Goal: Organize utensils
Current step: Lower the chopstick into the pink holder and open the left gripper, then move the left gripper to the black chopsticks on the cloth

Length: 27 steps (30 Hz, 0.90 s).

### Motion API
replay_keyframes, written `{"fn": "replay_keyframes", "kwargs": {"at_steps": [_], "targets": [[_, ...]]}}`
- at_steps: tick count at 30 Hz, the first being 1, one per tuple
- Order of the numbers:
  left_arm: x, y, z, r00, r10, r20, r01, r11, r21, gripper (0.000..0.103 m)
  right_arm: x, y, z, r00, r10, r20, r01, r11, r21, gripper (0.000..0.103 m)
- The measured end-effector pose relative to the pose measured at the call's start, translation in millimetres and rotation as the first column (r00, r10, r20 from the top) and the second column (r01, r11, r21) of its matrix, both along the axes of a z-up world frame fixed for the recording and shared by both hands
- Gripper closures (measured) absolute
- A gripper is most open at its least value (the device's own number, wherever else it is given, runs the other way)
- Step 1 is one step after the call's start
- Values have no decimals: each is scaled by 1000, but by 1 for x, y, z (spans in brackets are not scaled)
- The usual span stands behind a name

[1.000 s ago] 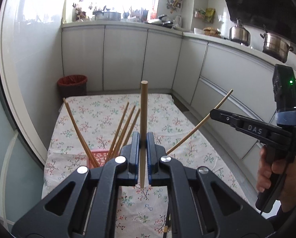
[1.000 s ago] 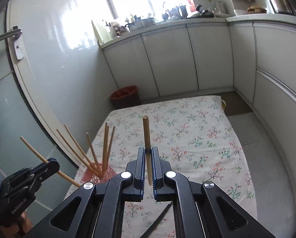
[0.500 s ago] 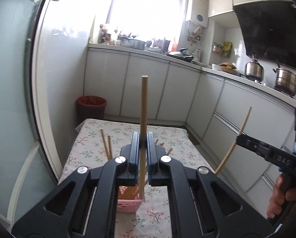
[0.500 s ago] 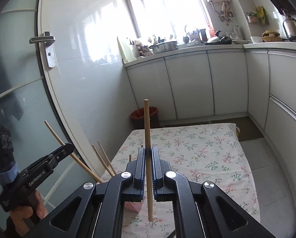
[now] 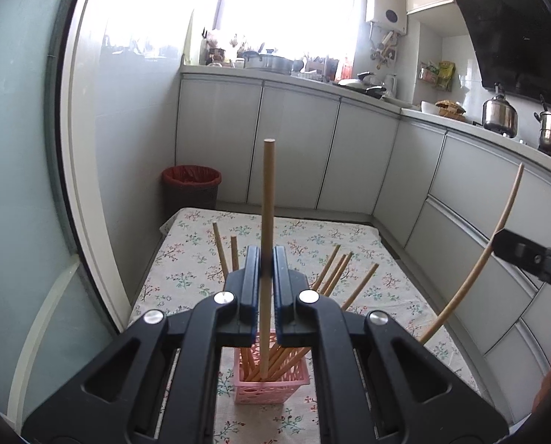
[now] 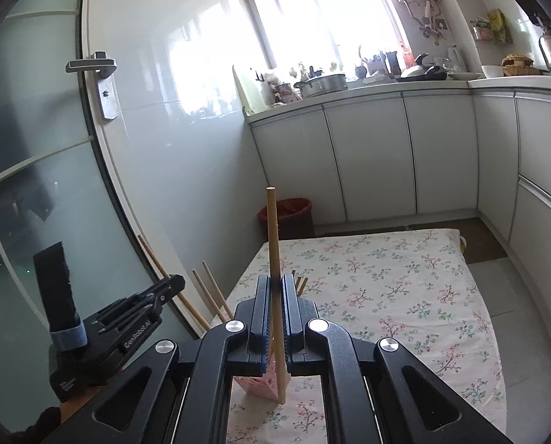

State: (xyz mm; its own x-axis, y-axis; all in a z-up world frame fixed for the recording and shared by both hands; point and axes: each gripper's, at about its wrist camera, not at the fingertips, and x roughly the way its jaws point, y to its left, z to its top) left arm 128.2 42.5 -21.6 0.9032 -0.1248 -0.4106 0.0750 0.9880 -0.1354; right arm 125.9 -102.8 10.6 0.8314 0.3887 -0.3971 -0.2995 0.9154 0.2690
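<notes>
Left wrist view: my left hand-held gripper [image 5: 264,285] pinches a chopstick [image 5: 267,222] upright, its lower tip inside the rim of the pink basket [image 5: 271,388] standing on the floral tabletop [image 5: 386,259] towards its near edge. My right hand-held gripper [image 6: 275,314] pinches a second chopstick [image 6: 275,259], also near vertical, its tip just beside the basket's corner. I judge the left nearer to dropping in.

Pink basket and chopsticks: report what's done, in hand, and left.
Done: several chopsticks stand in the pink basket. In hand: the left gripper and right gripper each clamp one chopstick upright. Left: dropping both in; no other loose utensils show on the floral cloth.
</notes>
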Motion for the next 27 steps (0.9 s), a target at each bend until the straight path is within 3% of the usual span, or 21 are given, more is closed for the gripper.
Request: {"fn": "replay_keyframes", "kwargs": {"at_steps": [6, 10, 14, 16, 21, 27], "targets": [[2, 0, -5, 1000, -4, -9, 5, 1000, 21, 94, 6, 10, -5, 1000, 14, -2, -14, 1000, 8, 97], [-3, 5, 3, 999, 13, -40, -13, 1000, -4, 72, 9, 16, -6, 1000, 19, 8, -19, 1000, 25, 97], [-6, 16, 4, 994, 55, -98, -58, 998, -32, 69, 13, 26, -4, 999, 23, 42, -25, 999, 36, 97], [-6, 20, 2, 989, 80, -120, -84, 996, -21, 60, 17, 31, -4, 998, 25, 54, -28, 999, 47, 97], [-4, 24, -8, 982, 96, -165, -98, 995, -2, 59, 31, 44, -13, 997, 33, 66, -37, 998, 57, 97], [1, 25, -13, 976, 95, -196, -94, 995, 15, 58, 47, 60, -31, 998, 24, 51, -24, 1000, -4, 97]]}}
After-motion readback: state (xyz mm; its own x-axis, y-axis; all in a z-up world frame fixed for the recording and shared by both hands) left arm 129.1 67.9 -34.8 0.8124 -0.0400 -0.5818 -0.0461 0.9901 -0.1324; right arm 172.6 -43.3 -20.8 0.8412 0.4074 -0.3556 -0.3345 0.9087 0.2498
